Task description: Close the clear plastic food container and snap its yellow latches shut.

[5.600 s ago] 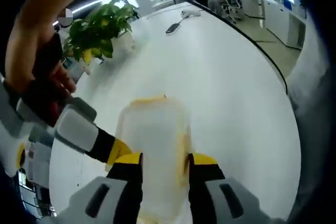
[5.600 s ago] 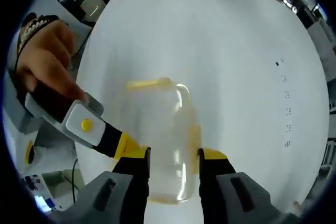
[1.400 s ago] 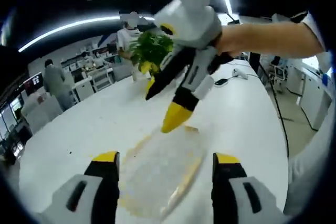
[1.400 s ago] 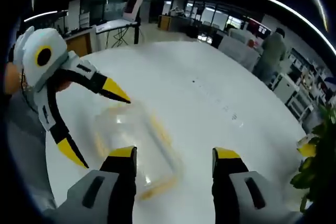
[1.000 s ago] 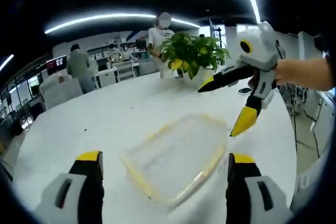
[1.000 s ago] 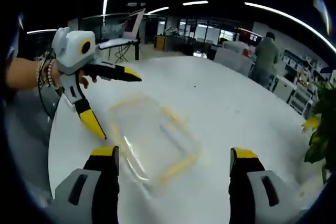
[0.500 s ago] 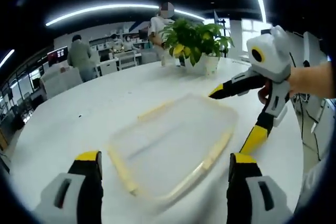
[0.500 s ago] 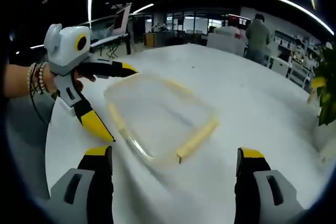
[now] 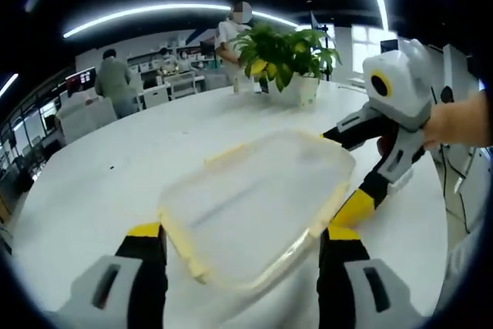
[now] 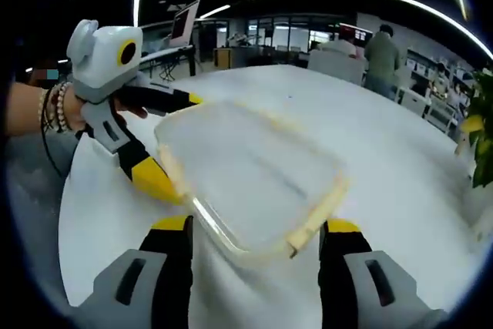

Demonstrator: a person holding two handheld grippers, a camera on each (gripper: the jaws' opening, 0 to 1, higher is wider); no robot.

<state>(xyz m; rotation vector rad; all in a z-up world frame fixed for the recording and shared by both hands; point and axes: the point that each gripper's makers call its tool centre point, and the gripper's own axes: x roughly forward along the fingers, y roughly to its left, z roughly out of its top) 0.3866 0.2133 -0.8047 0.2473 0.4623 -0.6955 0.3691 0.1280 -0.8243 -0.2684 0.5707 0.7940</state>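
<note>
The clear plastic container [image 9: 254, 198] lies on the white table with its lid on and pale yellow latches [image 9: 227, 156] along its edges. My left gripper [image 9: 240, 230] is open, its jaws either side of the container's near end. In the left gripper view my right gripper [image 9: 337, 175] comes in from the right, open, astride the container's far right corner. In the right gripper view the container [image 10: 246, 167] lies between the jaws of my open right gripper [image 10: 256, 226]. My left gripper [image 10: 181, 144] reaches in from the left there, open around the container's edge. Whether any jaw touches the plastic I cannot tell.
A potted plant [image 9: 285, 55] stands at the far side of the round white table [image 9: 115, 167], and its leaves [image 10: 481, 144] show at the right edge. People [image 9: 115, 82] and desks fill the room behind. A hand with a bead bracelet [image 10: 54, 117] holds the left gripper.
Both grippers have closed in on the container, which now looks larger in both views. Each gripper's jaws have narrowed a little and now straddle its ends.
</note>
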